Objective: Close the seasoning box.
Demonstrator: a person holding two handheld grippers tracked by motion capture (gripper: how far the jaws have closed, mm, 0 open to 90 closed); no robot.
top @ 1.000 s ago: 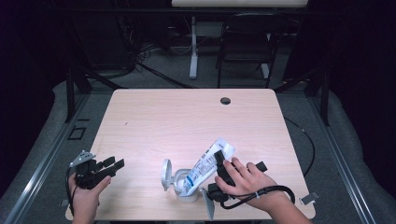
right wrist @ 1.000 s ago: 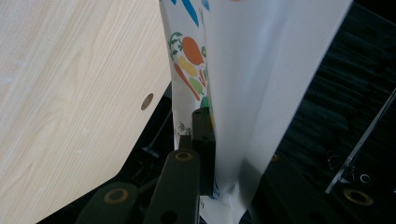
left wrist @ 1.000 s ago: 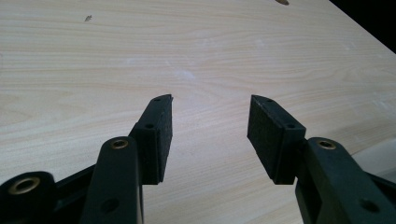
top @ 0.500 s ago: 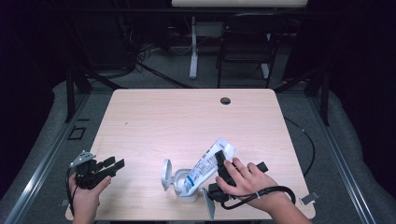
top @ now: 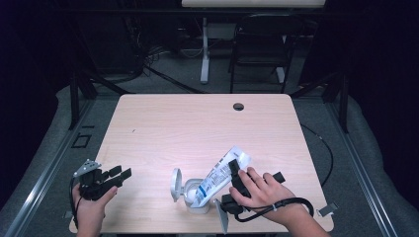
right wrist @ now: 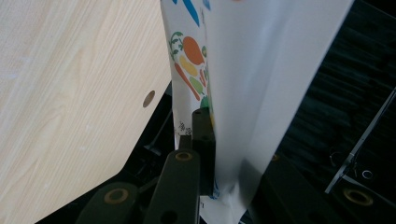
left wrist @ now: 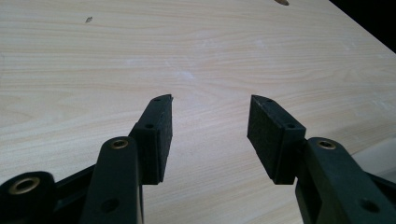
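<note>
A white pouch (top: 220,175) printed with vegetables lies tilted at the table's front, its lower end in a white tub (top: 193,197) whose round lid (top: 175,184) stands open to the left. My right gripper (top: 233,174) is shut on the pouch (right wrist: 243,84), which rises flat between its jaws; the left finger (right wrist: 204,140) presses on its printed side. My left gripper (top: 120,174) rests at the table's front left corner, held in a hand. Its jaws stand open over bare wood, with nothing between the pads (left wrist: 159,135).
The light wooden table (top: 197,128) has a small round cable hole (top: 238,106) near its far edge. A chair (top: 257,54) and a white post stand on the dark floor beyond it. A cable (top: 321,148) runs off the right side.
</note>
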